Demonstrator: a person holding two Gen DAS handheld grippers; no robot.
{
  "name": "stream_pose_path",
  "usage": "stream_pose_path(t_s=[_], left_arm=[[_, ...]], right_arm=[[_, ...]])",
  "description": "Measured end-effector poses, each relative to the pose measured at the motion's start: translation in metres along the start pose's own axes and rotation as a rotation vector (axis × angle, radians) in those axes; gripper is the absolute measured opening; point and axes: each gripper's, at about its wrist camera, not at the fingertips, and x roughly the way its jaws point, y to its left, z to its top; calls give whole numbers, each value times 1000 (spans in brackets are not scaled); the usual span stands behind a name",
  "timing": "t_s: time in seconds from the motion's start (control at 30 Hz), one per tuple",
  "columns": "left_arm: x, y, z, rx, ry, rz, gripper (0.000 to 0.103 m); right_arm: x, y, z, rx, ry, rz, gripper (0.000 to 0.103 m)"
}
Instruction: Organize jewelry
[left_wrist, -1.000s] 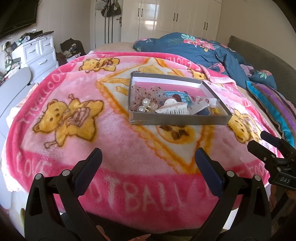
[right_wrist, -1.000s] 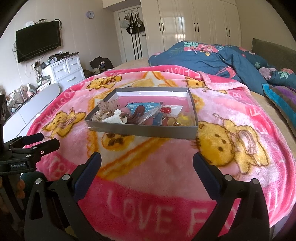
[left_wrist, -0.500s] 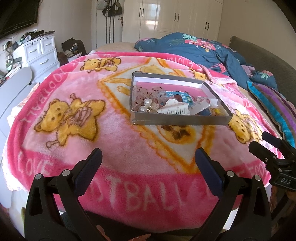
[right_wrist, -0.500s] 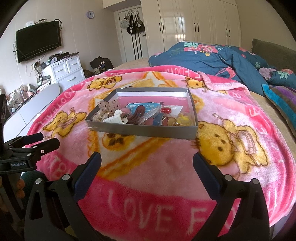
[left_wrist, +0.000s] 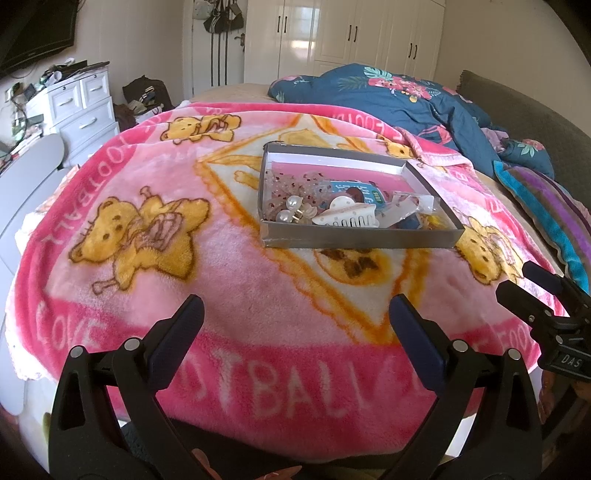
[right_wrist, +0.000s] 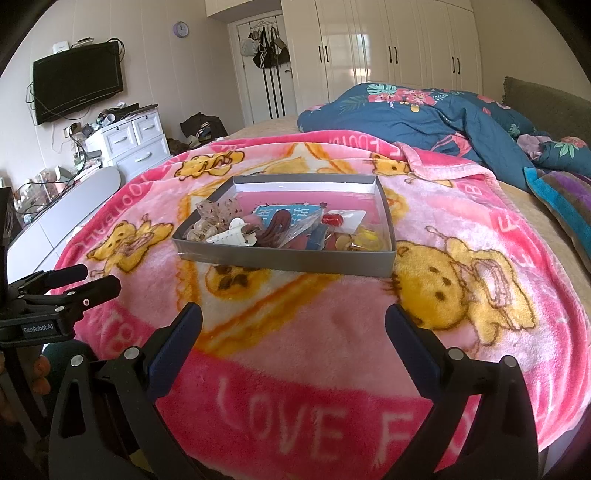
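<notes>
Jewelry (left_wrist: 332, 206): mixed lot, heaped in the near half of a shallow grey tray (left_wrist: 354, 242) at mid-bed on a pink bear-print blanket (left_wrist: 221, 266). Far half of tray shows bare pink floor.
Contents, left to right: speckled clear bow clip (right_wrist: 218, 210); pearl-bead piece (left_wrist: 291, 208); white claw clip (left_wrist: 347, 218); brown clip on a blue card (right_wrist: 277, 225); red bead on a clear packet (right_wrist: 332, 220); yellow pieces at the near right corner (right_wrist: 364, 236).
Stage: pile in the tray fits either a lot awaiting sorting or one already gathered; pictures do not settle which.
Handling note: pieces overlap and likely snag; any lift should take one item by its edge, tray steadied, since the plush blanket gives.
Left gripper (left_wrist: 295, 321): fingers spread wide, holding nothing, touching nothing, above the near blanket, well short of tray.
Right gripper (right_wrist: 293, 321): same state, spread and empty, near edge of bed.
</notes>
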Motion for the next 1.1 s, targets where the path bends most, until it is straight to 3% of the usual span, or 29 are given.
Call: stream_pose_path(t_s=[0.93, 1.1], left_arm=[[0, 3, -2, -9, 18, 16, 94], [11, 11, -1, -61, 51, -7, 94]], right_arm=[[-1, 1, 1, -1, 2, -3, 99], [-1, -9, 2, 15, 9, -24, 99]])
